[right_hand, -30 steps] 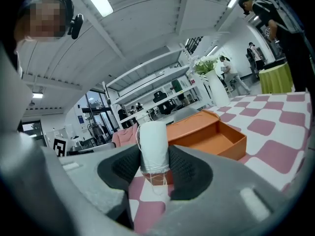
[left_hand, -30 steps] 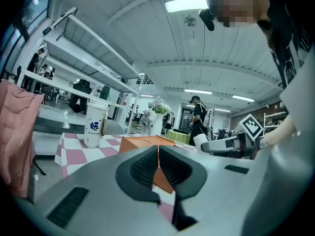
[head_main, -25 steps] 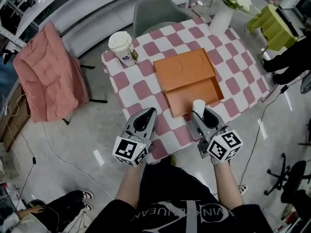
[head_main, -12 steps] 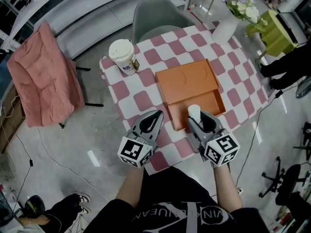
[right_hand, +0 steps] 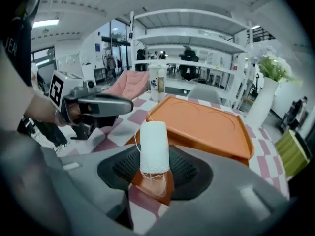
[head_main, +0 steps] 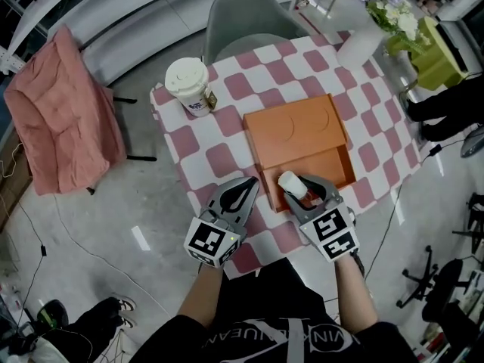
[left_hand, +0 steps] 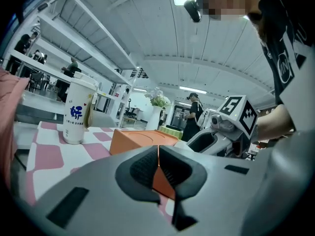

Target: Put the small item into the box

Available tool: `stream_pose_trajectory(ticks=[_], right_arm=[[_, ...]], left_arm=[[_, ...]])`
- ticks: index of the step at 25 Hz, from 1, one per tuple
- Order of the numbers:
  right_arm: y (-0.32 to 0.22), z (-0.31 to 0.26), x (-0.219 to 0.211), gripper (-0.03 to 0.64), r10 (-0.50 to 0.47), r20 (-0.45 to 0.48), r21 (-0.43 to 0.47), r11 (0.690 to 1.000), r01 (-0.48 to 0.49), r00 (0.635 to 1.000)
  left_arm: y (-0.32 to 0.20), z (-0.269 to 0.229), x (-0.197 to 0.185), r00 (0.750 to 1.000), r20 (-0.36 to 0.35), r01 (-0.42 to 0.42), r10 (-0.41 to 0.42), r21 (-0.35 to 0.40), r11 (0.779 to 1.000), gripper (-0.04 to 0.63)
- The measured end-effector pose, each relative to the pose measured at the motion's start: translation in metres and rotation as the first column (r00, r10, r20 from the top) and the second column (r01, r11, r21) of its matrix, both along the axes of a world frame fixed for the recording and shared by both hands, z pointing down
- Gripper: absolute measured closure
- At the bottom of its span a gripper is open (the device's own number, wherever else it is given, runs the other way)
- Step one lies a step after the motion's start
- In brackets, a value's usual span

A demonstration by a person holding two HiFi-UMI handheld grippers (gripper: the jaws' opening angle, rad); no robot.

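An orange box (head_main: pixel 296 131) lies on the pink-and-white checked table (head_main: pixel 219 138), its lid slid back so the near part (head_main: pixel 325 167) is open. My right gripper (head_main: pixel 296 190) is shut on a small white spool of thread (head_main: pixel 290 184), held over the box's near edge. In the right gripper view the spool (right_hand: pixel 154 146) stands upright between the pads, above the box (right_hand: pixel 202 124). My left gripper (head_main: pixel 249 184) is shut and empty, hanging left of the box over the table's near edge. In the left gripper view its pads (left_hand: pixel 142 168) meet with nothing between them.
A white paper cup (head_main: pixel 187 84) stands at the table's far left corner. A white vase of flowers (head_main: pixel 361 45) stands at the far right. A grey chair (head_main: pixel 249 17) is behind the table and a pink-draped chair (head_main: pixel 60 119) to the left. Cables run on the floor.
My right gripper has moved forward and left with the spool, which now tilts over the box's near edge. The left gripper has edged a little toward the box.
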State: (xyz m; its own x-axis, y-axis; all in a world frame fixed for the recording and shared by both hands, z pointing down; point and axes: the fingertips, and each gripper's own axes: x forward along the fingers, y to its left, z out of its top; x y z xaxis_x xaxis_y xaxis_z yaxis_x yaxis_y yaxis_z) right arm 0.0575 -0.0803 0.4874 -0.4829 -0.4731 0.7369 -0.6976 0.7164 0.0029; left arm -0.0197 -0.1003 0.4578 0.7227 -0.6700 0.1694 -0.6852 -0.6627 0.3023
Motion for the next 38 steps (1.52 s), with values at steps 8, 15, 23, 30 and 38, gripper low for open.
stream_pose_trajectory(ticks=[8,15,23,30,38], right_arm=[[-0.008,0.023,-0.006,0.439,-0.203,-0.183,-0.068,0.979,0.194,0.962],[-0.005,0.043,-0.008,0.439,-0.322,-0.205,-0.180,0.941,0.288,0.924],[-0.004,0.051,-0.011,0.439,-0.365,-0.182,-0.233,0.918,0.321,0.913],[-0.006,0.051,-0.015,0.437,-0.360,-0.145,-0.230,0.918,0.323,0.922],[-0.008,0.040,-0.014,0.428,-0.350,-0.116,-0.215,0.922,0.321,0.929]], left_arm=[[-0.001,0.014,0.000,0.998,0.042,0.039,-0.039,-0.006,0.999,0.581],[-0.001,0.014,-0.002,0.997,0.042,0.062,-0.062,-0.014,0.998,0.581],[0.003,0.017,-0.007,0.995,0.029,0.099,-0.098,-0.030,0.995,0.581],[0.002,0.019,-0.014,0.992,0.025,0.121,-0.120,-0.028,0.992,0.581],[0.001,0.017,-0.014,0.992,0.015,0.124,-0.124,-0.037,0.992,0.581]])
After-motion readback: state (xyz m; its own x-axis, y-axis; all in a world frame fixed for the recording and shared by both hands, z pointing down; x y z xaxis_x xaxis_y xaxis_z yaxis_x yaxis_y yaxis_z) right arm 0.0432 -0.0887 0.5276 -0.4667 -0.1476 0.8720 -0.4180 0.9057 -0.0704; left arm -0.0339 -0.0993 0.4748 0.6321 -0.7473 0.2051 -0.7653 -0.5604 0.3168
